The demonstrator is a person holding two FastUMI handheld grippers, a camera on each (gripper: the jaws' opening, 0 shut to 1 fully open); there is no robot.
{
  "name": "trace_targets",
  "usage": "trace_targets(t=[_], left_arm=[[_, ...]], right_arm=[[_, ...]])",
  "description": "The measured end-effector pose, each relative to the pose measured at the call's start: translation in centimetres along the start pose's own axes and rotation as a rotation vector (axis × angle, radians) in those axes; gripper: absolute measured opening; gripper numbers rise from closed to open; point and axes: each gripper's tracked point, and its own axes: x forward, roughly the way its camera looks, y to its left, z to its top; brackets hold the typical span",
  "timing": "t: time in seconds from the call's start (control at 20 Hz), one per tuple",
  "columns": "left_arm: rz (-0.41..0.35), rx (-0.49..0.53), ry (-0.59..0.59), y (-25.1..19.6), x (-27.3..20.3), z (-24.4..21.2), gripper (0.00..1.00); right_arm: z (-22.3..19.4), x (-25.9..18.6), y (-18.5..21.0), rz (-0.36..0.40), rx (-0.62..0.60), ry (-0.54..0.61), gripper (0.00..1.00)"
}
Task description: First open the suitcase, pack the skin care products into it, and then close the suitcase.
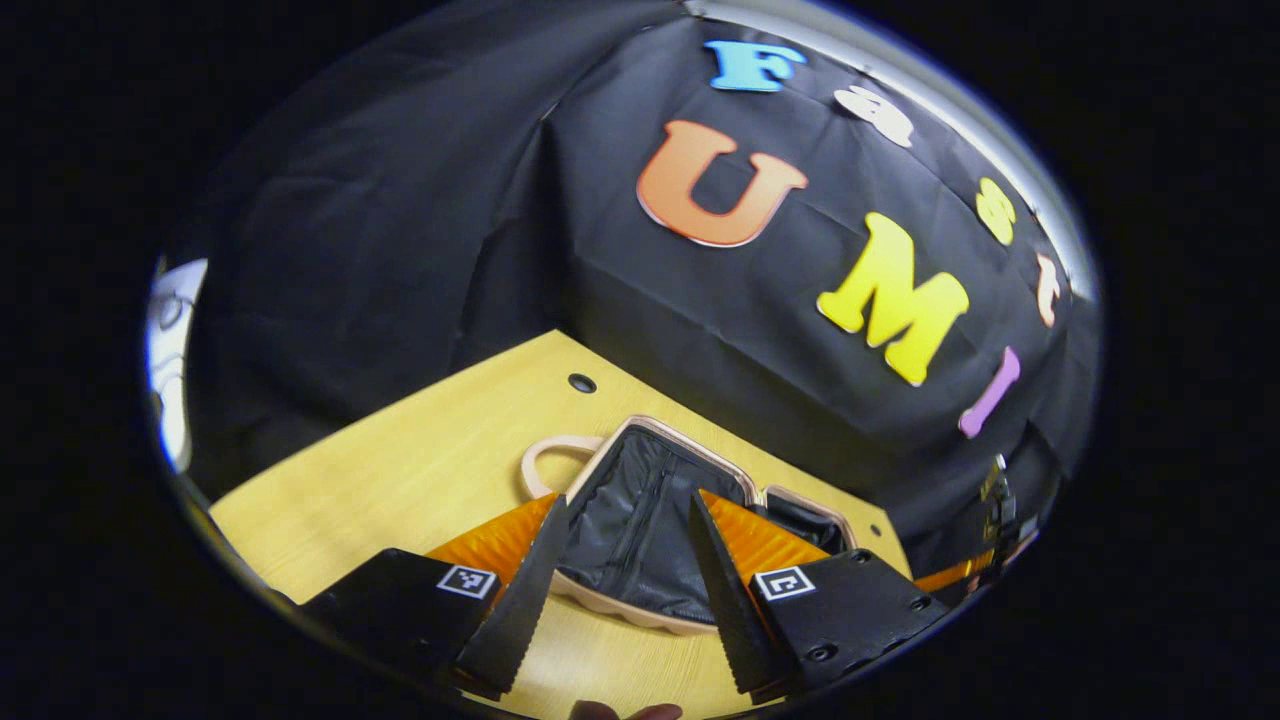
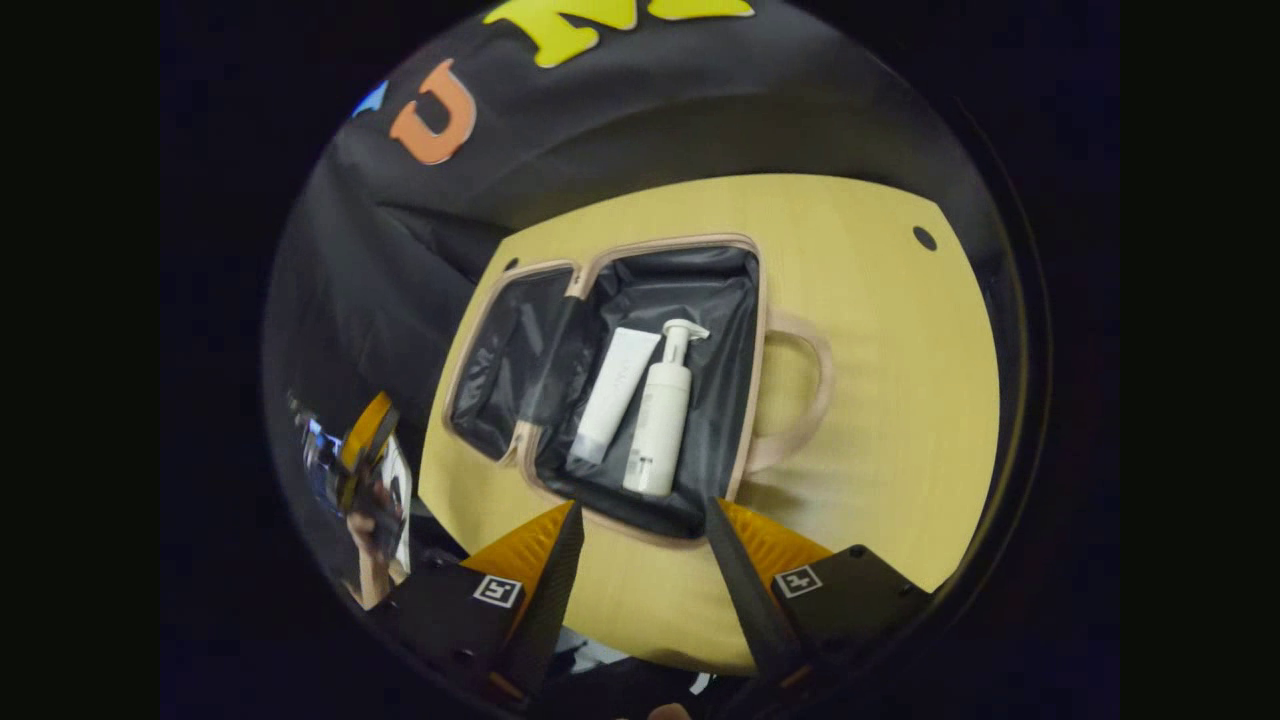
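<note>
Both grippers stand spread with nothing between their fingers: the left gripper (image 1: 628, 600) hangs low over the near rim of the open beige suitcase with black fabric lining (image 1: 640, 530), and the right gripper (image 2: 640, 570) hovers above the same suitcase (image 2: 610, 385), apart from it. In the right gripper view the case lies flat and fully opened on the pale yellow wooden table (image 2: 880, 400). Its larger half holds a white squeeze tube (image 2: 612, 395) and a white pump bottle (image 2: 660, 415) lying side by side, just beside each other; the smaller half (image 2: 505, 365) lies folded out next to it. A curved beige handle (image 2: 800, 400) juts from the suitcase's long side. Black cloth (image 1: 400, 250) walls in the table on the far sides.
</note>
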Motion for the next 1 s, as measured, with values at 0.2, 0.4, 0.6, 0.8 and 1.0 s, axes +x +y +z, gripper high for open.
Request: trace_targets(t=[0.2,0.4,0.6,0.8,1.0], left_arm=[[-0.004,-0.220,0.120,5.5,6.4,-1.1,0.79],[-0.051,-0.388,0.214,7.4,9.5,-2.7,0.75],[-0.101,-0.448,0.243,7.0,12.1,-3.7,0.81],[-0.067,-0.505,0.255,7.7,14.2,-4.1,0.72],[0.037,-0.512,0.236,8.9,15.1,-3.6,0.13]], right_arm=[[-0.8,-3.8,-1.0,0.010,-0.053,-0.110,0.73],[-1.0,-5.9,-2.5,-0.031,-0.033,-0.164,0.73],[-0.5,-6.8,-2.4,-0.042,-0.031,-0.196,0.74],[0.0,-7.1,-1.7,-0.029,-0.017,-0.227,0.74],[0.4,-8.0,-1.8,-0.029,-0.024,-0.272,0.74]])
